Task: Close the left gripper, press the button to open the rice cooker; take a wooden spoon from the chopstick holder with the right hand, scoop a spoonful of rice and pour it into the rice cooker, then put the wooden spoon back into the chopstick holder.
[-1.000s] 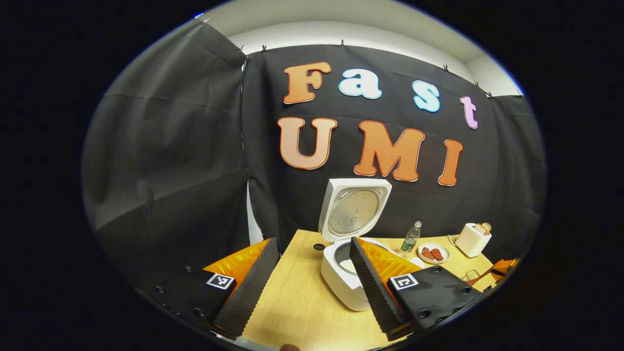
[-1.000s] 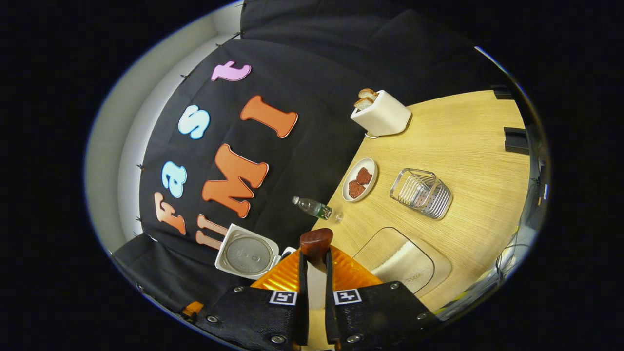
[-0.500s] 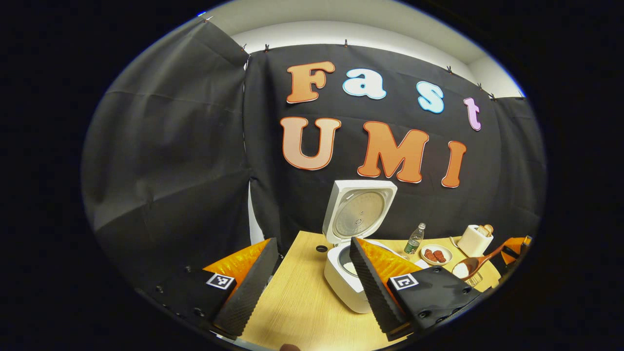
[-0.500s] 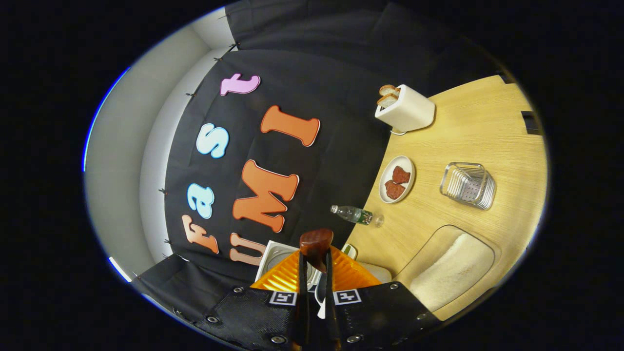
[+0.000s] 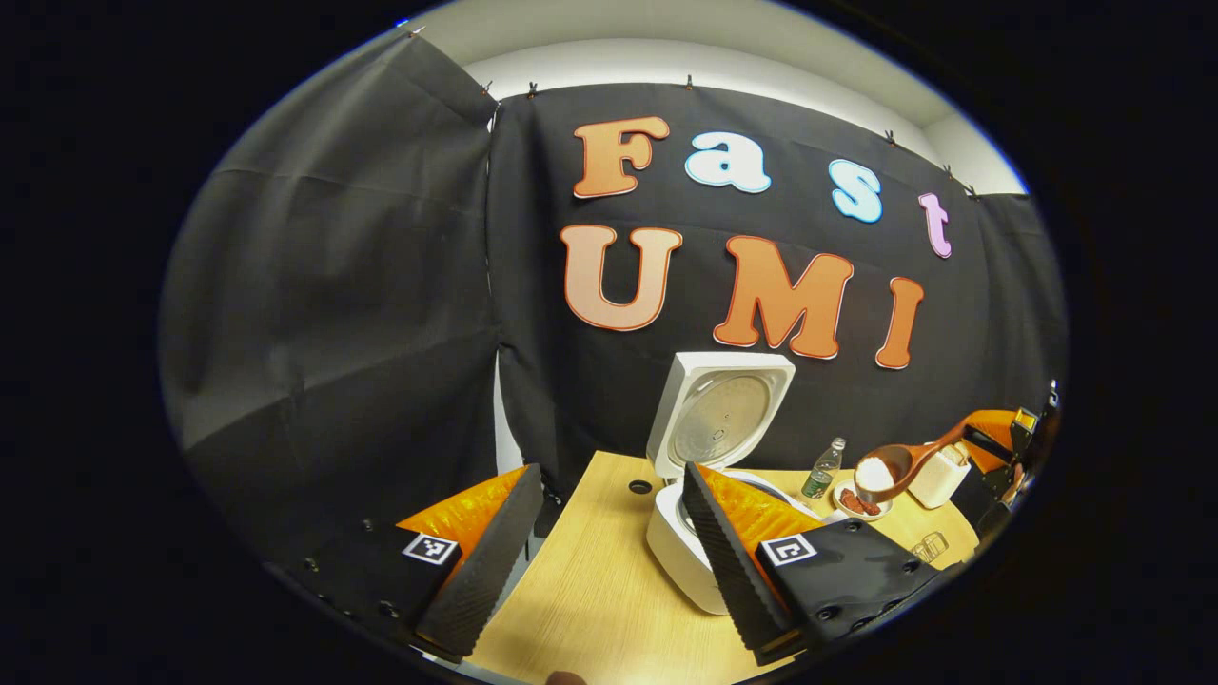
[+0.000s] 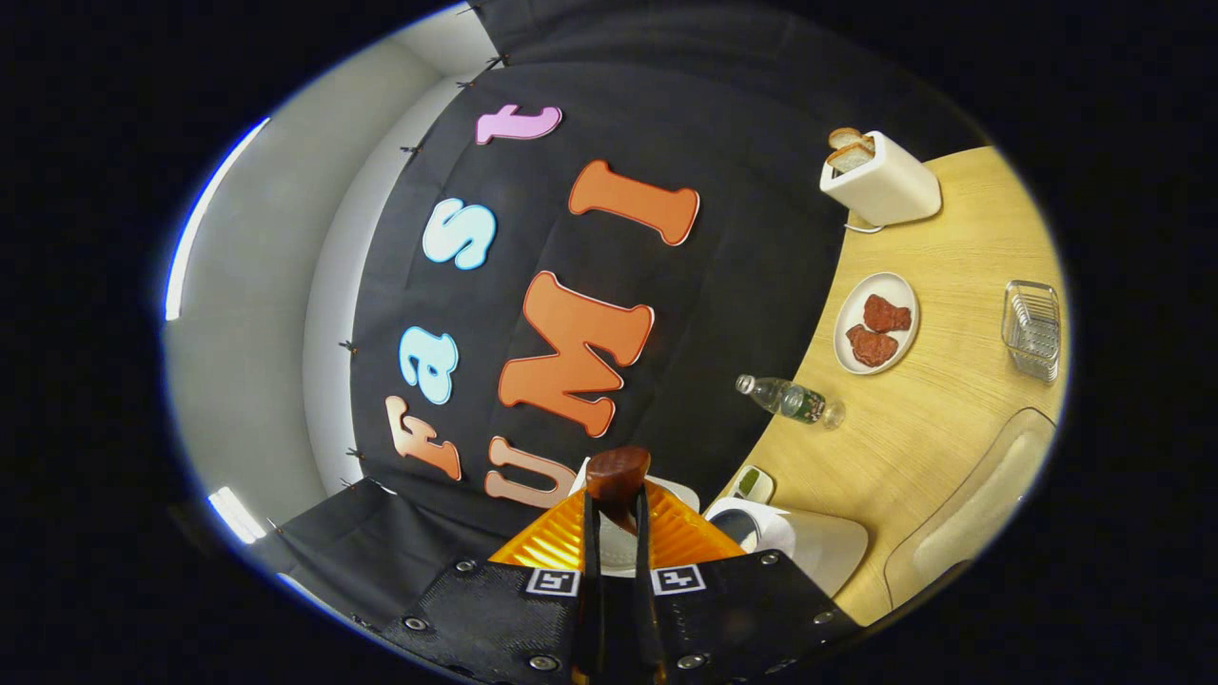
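Nearest in left gripper view, the left tongs (image 5: 595, 542) hang wide open w/ nothing between the fingers, parked over the near desk (image 5: 590, 599) edge – prob. backed off so the other hand has a free path to the pot. Just past them the rice cooker (image 5: 680, 557) sits on the desk, lid (image 5: 720, 414) standing up open, so the button step looks done.

In right gripper view the right tongs (image 6: 615, 518) are closed on the wooden spoon (image 6: 617, 474) handle, both fingers clamped on it; the view is rolled sideways. From the left gripper view the spoon bowl is up in the air right of the cooker w/ a white heap of rice (image 5: 872, 472) in it, bowl facing up – likely to stop spilling on the way over.

Farther right: rice tray (image 6: 971, 518) at desk edge, water bottle (image 6: 790, 400), plate (image 6: 856, 309) w/ two reddish pieces, wire chopstick holder (image 6: 1032, 328) and, at the back, a toaster (image 6: 880, 181) w/ bread.

Labels: square markers on the tongs, bottle label too small to read
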### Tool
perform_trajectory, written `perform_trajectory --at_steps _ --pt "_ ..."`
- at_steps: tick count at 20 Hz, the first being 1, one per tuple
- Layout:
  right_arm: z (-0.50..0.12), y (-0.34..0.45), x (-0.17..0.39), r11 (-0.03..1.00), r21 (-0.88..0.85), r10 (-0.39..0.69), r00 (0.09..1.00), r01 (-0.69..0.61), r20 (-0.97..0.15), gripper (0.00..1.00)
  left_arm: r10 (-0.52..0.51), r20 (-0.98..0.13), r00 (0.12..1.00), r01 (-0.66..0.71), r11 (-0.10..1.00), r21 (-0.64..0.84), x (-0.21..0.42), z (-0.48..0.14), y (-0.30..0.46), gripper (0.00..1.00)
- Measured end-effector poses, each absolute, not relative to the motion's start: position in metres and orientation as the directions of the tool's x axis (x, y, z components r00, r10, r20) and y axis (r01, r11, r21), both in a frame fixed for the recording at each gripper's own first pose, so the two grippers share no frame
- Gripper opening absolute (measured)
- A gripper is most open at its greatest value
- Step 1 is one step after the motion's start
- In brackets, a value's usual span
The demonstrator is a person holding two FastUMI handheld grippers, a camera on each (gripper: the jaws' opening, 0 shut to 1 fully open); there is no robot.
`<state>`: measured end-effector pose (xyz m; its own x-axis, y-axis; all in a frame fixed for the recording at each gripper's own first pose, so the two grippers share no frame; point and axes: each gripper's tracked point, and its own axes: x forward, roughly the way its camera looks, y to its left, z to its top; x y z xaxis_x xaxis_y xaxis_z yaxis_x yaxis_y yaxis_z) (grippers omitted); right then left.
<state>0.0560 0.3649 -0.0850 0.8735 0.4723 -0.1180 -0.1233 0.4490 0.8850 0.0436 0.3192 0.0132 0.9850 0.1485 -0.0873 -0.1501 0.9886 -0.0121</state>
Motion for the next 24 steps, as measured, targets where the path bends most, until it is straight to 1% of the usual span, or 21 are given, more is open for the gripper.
perform_trajectory --at_steps 6,11,16,24 --pt "-0.091 0.426 0.085 0.512 0.841 0.516 0.845 -0.172 -0.142 0.13 0.182 -0.113 0.977 -0.187 0.982 -0.034 0.048 0.001 0.345 1.0" --pt "-0.102 0.461 0.1 0.619 0.752 0.524 0.832 -0.225 -0.182 0.13 0.199 -0.128 0.972 -0.206 0.977 -0.049 0.053 -0.007 0.364 1.0" --pt "-0.101 0.479 0.106 0.681 0.684 0.522 0.829 -0.262 -0.203 0.13 0.195 -0.109 0.975 -0.201 0.978 -0.053 0.057 -0.004 0.372 1.0" --pt "-0.094 0.485 0.113 0.731 0.607 0.52 0.83 -0.31 -0.202 0.13 0.166 -0.078 0.983 -0.168 0.985 -0.023 0.06 0.002 0.365 1.0"
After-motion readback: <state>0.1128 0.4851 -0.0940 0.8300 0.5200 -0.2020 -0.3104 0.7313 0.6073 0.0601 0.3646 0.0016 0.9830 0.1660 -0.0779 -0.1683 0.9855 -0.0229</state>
